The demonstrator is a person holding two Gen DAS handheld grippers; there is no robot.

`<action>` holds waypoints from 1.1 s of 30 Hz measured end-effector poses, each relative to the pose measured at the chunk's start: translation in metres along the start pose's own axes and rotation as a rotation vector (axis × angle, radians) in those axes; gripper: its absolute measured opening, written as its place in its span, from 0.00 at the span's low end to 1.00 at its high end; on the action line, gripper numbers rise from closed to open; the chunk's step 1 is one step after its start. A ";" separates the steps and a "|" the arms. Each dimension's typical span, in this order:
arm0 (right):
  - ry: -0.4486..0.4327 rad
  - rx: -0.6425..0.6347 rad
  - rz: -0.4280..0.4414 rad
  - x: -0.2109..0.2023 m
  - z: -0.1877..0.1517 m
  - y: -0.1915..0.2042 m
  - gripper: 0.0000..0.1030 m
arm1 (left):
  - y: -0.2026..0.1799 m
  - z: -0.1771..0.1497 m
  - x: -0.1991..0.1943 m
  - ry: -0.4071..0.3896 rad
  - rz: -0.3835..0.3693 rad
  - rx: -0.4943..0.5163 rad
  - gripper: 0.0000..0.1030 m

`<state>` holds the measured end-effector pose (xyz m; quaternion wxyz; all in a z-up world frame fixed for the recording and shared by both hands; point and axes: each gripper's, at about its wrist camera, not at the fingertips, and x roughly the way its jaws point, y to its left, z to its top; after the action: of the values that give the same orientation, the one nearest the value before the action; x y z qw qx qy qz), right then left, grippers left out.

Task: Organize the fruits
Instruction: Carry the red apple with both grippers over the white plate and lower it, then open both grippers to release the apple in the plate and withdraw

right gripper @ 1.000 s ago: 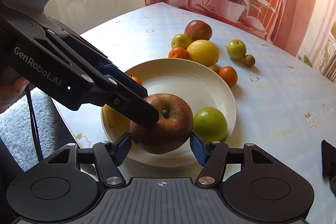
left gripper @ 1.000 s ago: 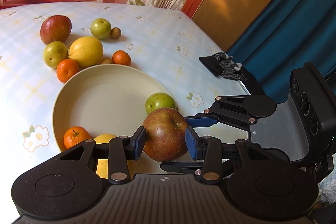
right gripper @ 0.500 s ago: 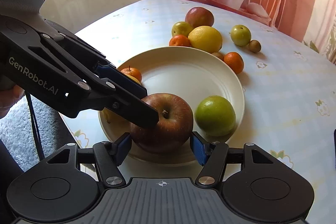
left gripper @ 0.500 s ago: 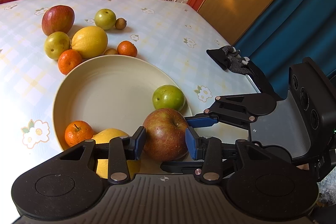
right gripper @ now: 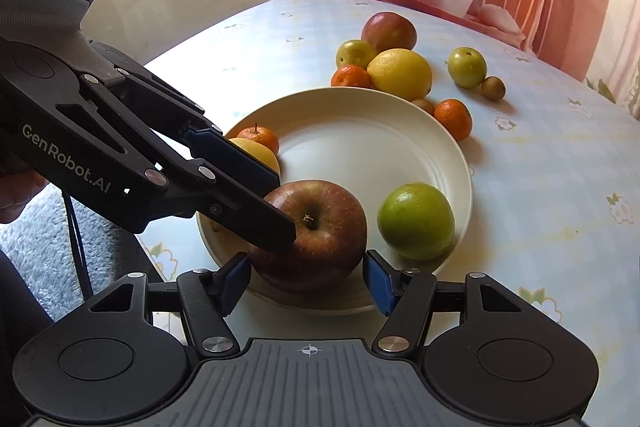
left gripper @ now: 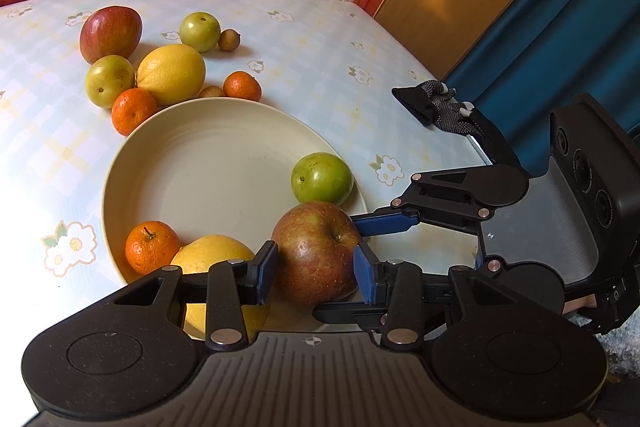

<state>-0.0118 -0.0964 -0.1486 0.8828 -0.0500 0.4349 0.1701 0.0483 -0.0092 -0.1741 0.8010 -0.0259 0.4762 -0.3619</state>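
Apple (left gripper: 318,253) lower, now on plate (left gripper: 208,163)

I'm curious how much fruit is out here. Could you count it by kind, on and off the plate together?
Apples: 2
Lemons: 2
Mandarins: 3
Green fruits: 3
Small brown fruits: 2
Total: 12

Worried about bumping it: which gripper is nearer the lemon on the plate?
Left. The left gripper flanks the apple with one finger right beside the lemon; the right gripper comes in from the apple's far side, away from it.
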 end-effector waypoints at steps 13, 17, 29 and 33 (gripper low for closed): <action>-0.012 0.010 0.010 -0.004 0.000 0.000 0.55 | -0.001 0.001 -0.015 -0.068 0.035 0.005 0.42; -0.020 0.018 0.011 -0.006 -0.001 -0.001 0.55 | 0.002 0.005 -0.023 -0.112 0.058 -0.007 0.42; -0.069 0.000 -0.018 -0.018 -0.005 0.002 0.55 | 0.004 0.011 -0.059 -0.329 0.196 -0.012 0.54; -0.118 -0.013 -0.043 -0.024 -0.008 0.007 0.55 | 0.004 0.013 -0.071 -0.388 0.271 0.003 0.55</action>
<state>-0.0337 -0.0977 -0.1336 0.9100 -0.0553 0.3800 0.1565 0.0402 0.0323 -0.1158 0.9188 -0.0298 0.3118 -0.2401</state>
